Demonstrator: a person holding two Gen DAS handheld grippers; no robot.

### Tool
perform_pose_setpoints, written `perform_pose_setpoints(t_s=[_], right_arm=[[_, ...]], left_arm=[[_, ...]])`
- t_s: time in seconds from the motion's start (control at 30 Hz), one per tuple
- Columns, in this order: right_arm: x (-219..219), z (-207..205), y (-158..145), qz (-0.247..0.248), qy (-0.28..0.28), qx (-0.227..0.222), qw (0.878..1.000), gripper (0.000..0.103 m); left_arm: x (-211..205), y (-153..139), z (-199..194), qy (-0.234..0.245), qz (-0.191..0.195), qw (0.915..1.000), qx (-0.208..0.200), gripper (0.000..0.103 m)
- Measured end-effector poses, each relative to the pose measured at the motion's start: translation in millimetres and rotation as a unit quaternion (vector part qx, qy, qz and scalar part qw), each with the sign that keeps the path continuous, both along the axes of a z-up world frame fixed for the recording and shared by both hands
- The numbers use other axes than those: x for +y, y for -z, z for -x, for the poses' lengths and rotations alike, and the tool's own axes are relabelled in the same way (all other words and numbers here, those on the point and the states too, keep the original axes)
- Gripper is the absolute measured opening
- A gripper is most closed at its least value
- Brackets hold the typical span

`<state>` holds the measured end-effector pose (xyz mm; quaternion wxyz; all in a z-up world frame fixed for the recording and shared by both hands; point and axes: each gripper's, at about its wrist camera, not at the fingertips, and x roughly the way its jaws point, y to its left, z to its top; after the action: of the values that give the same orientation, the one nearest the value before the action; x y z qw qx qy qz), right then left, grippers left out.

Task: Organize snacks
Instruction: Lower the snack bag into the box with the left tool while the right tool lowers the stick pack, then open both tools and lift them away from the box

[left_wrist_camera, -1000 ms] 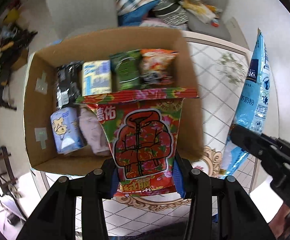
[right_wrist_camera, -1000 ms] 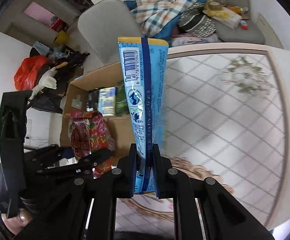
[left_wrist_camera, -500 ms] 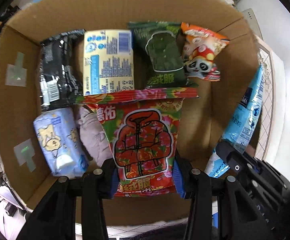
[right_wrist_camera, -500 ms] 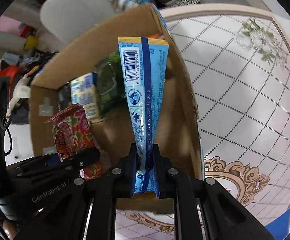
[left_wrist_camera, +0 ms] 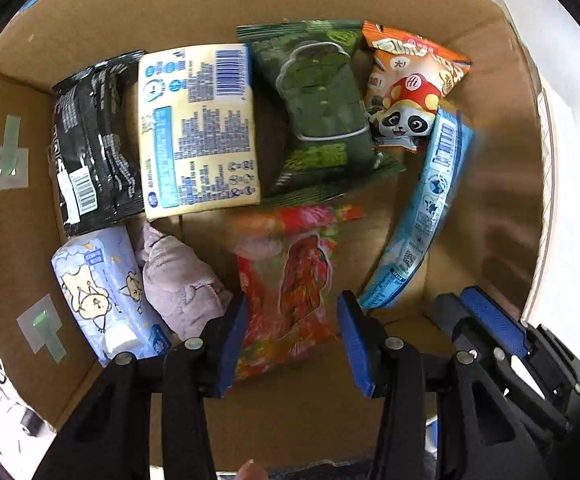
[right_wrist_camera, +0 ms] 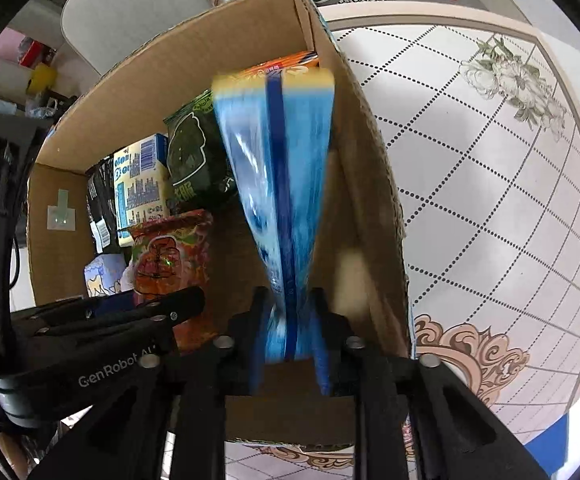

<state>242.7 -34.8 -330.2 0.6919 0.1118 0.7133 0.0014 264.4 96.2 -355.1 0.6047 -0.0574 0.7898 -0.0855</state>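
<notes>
Both grippers hang inside an open cardboard box [left_wrist_camera: 10, 240]. My left gripper [left_wrist_camera: 293, 340] is opening its jaws. The red floral snack pack [left_wrist_camera: 290, 276] is blurred between the blue pads [left_wrist_camera: 232, 336], slipping free toward the box floor. My right gripper [right_wrist_camera: 290, 340] is opening too. The long blue snack pack [right_wrist_camera: 278, 184] is blurred between its fingers and no longer pinched. In the left wrist view the blue pack [left_wrist_camera: 429, 208] leans against the right wall, apart from the right gripper [left_wrist_camera: 465, 312].
Along the box's far side lie a black pack [left_wrist_camera: 90, 148], a yellow box [left_wrist_camera: 198, 132], a green pack [left_wrist_camera: 321, 112] and an orange panda pack [left_wrist_camera: 405, 92]. A pale tissue pack [left_wrist_camera: 102, 292] and lilac cloth [left_wrist_camera: 178, 280] sit left. The patterned table [right_wrist_camera: 489, 200] spreads right.
Both grippers sank from above the box down into it. Their jaws have parted, and the red and blue packs, firmly pinched before, now slip loose.
</notes>
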Motion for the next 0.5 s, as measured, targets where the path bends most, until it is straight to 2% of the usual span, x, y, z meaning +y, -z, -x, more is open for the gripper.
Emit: perform_pose_setpoints(t_s=[0.1, 0.13, 0.2, 0.23, 0.37, 0.5], right_arm=[[-1.3, 0.5, -5.2, 0.005, -0.007, 0.0, 1.0, 0.04], [-2.1, 0.8, -8.2, 0.007, -0.011, 0.0, 1.0, 0.044], [-4.5, 1.7, -14.7, 0.008, -0.015, -0.002, 1.0, 0.058], [-4.5, 2.3, -18.7, 0.01, -0.019, -0.005, 1.0, 0.059], [-0.8, 6.0, -31.8, 0.027, -0.039, -0.016, 0.999, 0.06], [2.6, 12.6, -41.7, 0.045, -0.057, -0.026, 0.997, 0.088]], left_arm=[[9.2, -5.2, -2.5, -0.026, 0.015, 0.9995, -0.003, 0.058], [13.2, -8.5, -2.7, -0.034, 0.014, 0.9993, -0.006, 0.069], [21.0, -16.8, -2.8, -0.046, 0.013, 0.9986, -0.02, 0.083], [23.6, -20.6, -2.8, -0.048, 0.011, 0.9985, -0.024, 0.088], [35.2, -41.8, 2.1, -0.056, -0.013, 0.9967, -0.058, 0.098], [39.7, -64.7, 15.3, -0.045, -0.053, 0.9924, -0.101, 0.1]])
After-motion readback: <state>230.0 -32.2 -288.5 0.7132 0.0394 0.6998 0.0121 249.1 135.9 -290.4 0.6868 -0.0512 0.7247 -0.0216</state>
